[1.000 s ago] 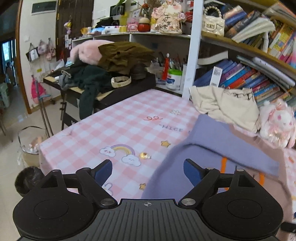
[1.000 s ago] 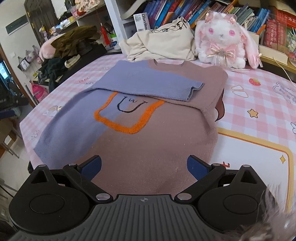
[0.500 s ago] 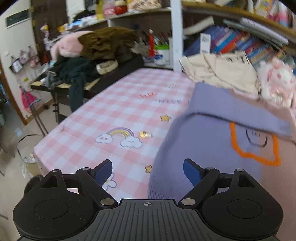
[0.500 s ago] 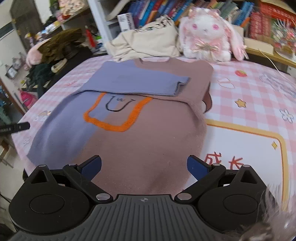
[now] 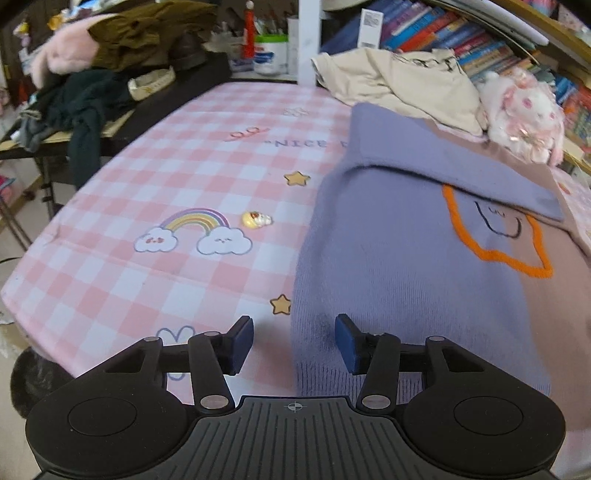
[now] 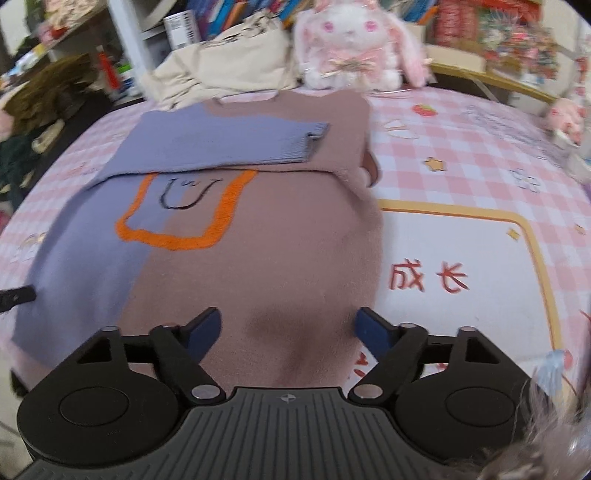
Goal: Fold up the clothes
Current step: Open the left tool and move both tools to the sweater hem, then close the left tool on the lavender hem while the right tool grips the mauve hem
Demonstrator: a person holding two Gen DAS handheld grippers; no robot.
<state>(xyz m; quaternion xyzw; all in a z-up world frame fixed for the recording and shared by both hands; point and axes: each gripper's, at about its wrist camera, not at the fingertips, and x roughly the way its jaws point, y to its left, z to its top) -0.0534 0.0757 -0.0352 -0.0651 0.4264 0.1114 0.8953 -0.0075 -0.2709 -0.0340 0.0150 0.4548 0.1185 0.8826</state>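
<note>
Pink checked tablecloth (image 5: pixel 155 155) has a rainbow-and-clouds print (image 5: pixel 194 233) and little gold stars (image 5: pixel 296 178), plus a tiny yellow trinket (image 5: pixel 255 219) lying just right of the rainbow. On the right side of the cloth there's a white panel with a yellow border and red characters (image 6: pixel 428 277). At the far edge sits a white plush bunny (image 6: pixel 352 40) with pink ears, right next to a crumpled cream cloth (image 6: pixel 225 62). Bookshelves crammed with books (image 5: pixel 436 33) behind that. Far left, a side table (image 5: pixel 110 122) piled with dark clothes and a pink plush (image 5: pixel 55 55).
</note>
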